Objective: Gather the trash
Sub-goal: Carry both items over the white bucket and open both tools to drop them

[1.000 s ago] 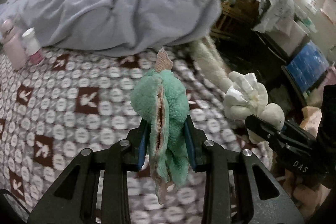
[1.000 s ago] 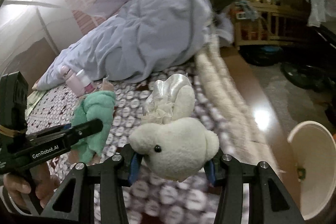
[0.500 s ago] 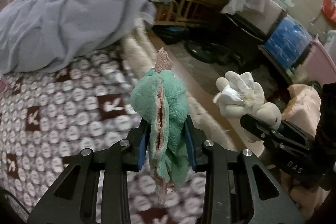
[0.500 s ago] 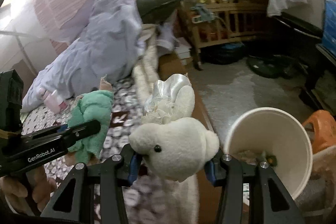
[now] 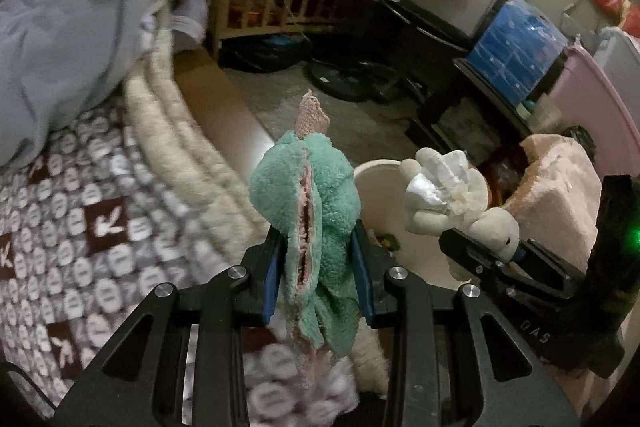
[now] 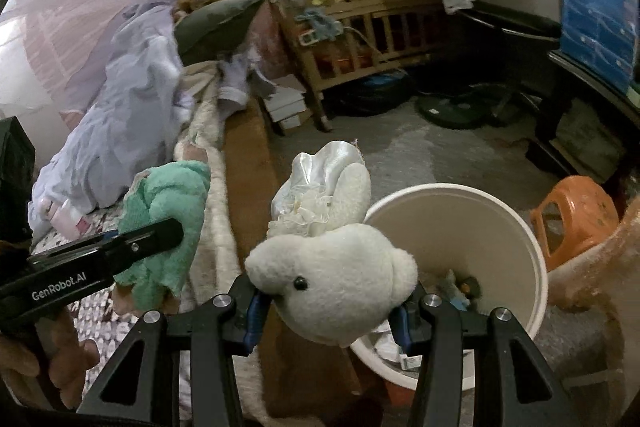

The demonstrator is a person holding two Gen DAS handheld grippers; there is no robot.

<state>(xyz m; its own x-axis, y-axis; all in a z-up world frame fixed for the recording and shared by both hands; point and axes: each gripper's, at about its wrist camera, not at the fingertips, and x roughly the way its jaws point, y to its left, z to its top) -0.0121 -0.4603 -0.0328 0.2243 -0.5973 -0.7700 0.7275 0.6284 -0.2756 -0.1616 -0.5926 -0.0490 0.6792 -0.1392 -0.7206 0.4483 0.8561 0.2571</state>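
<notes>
Left wrist view has swung off the bed since a second ago: the brown-and-white patterned bedspread point(image 5: 80, 227) that filled the frame now sits only at lower left, and floor and furniture fill the upper right. The left gripper point(image 5: 318, 273) is still clamped on the mint-green fuzzy cloth toy with a pink seam point(image 5: 316, 211), its blue pads pressed into both sides at frame centre. The round white plastic bin point(image 5: 376, 203), absent from this view before, now peeks out just behind the green toy, mostly hidden by it.

In the right wrist view, the right gripper point(image 6: 328, 313) keeps its jaws partly closed around the cream-white plush animal with a satin bow point(image 6: 332, 283), low in the centre. The bin point(image 6: 520, 247), a second ago only a sliver at the right edge, now sits lower right with its mouth open behind the plush; small scraps in its bottom are too blurred to identify. The grey-lavender rumpled quilt point(image 6: 120, 115) has slid to the left. An orange plastic stool point(image 6: 576, 215) shows at right, partly cut off.
</notes>
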